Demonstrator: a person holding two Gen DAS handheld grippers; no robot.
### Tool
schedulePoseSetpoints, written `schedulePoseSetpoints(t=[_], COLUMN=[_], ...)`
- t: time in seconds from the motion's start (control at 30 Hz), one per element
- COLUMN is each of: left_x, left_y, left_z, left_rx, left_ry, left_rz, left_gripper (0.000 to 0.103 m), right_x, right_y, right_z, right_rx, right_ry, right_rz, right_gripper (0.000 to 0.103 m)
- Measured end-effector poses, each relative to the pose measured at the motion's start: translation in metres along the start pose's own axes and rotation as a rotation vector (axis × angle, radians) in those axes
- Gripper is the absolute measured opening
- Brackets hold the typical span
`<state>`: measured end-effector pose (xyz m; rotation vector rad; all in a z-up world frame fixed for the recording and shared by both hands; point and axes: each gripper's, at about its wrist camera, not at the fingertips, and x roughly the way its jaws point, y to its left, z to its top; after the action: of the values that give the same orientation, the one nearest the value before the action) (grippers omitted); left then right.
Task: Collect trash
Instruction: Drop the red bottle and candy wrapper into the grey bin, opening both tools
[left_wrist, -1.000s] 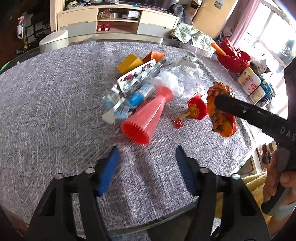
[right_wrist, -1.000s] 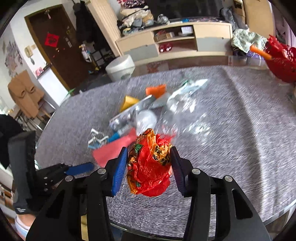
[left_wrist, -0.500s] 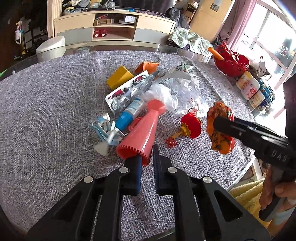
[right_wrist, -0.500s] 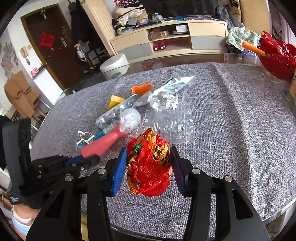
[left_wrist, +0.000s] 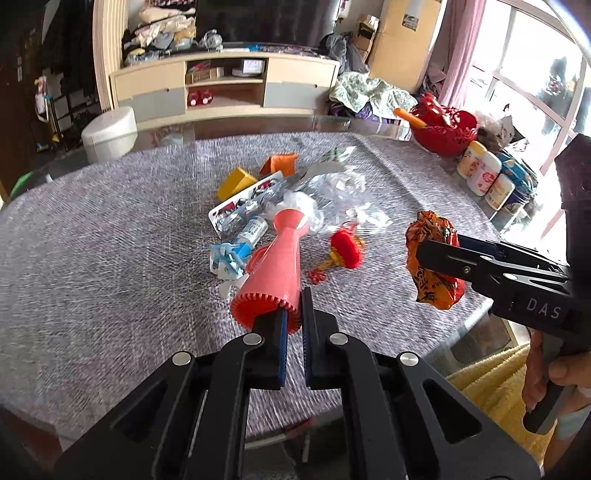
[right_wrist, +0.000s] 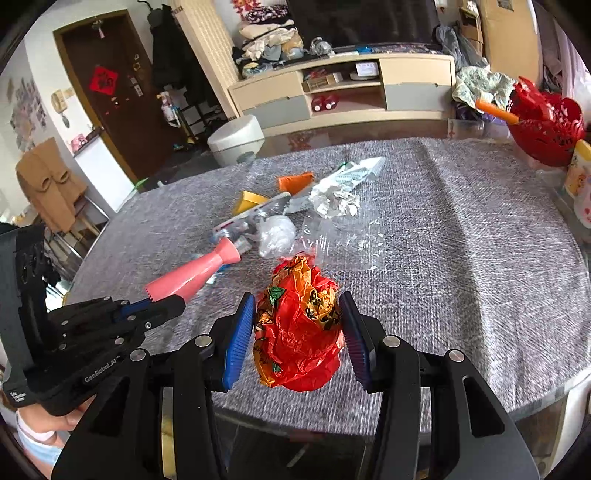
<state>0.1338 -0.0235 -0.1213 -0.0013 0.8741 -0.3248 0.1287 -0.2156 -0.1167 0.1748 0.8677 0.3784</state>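
Fingers of the left gripper pinch the pink cone's rim; right gripper clamps the crumpled orange wrapper.

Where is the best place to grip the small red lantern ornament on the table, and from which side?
Judging by its pose, take the red lantern ornament across its round body from above; it lies flat on the grey cloth, and its thin tassel looks too slight to pinch securely.

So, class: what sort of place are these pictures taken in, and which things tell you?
Most likely a home living room: a low TV-style cabinet with shelves, a coat hung by the door, and a cloth-covered table.
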Motion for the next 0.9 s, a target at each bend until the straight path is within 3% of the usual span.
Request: schedulePoseSetpoints(t=[0.4, 0.67, 0.9], left_x=[-0.065, -0.074, -0.059], left_y=[-0.036, -0.052, -0.063], left_z=[-0.045, -0.093, -0.136], left_rx=[0.03, 0.011, 0.011], left_ry=[-0.036, 0.013, 0.099], left_rz=[-0.01, -0.015, -0.033], left_gripper=[0.005, 0.005, 0.005], right_x=[-0.052, -0.052, -0.031], right_y=[0.009, 0.008, 0.007], right_z=[-0.041, -0.088, -0.128], right_rx=[-0.006, -0.014, -0.015], right_ry=[-0.026, 0.053, 0.151], right_rz=[-0.004, -0.016, -0.028], right_gripper=[0.048, 0.048, 0.048])
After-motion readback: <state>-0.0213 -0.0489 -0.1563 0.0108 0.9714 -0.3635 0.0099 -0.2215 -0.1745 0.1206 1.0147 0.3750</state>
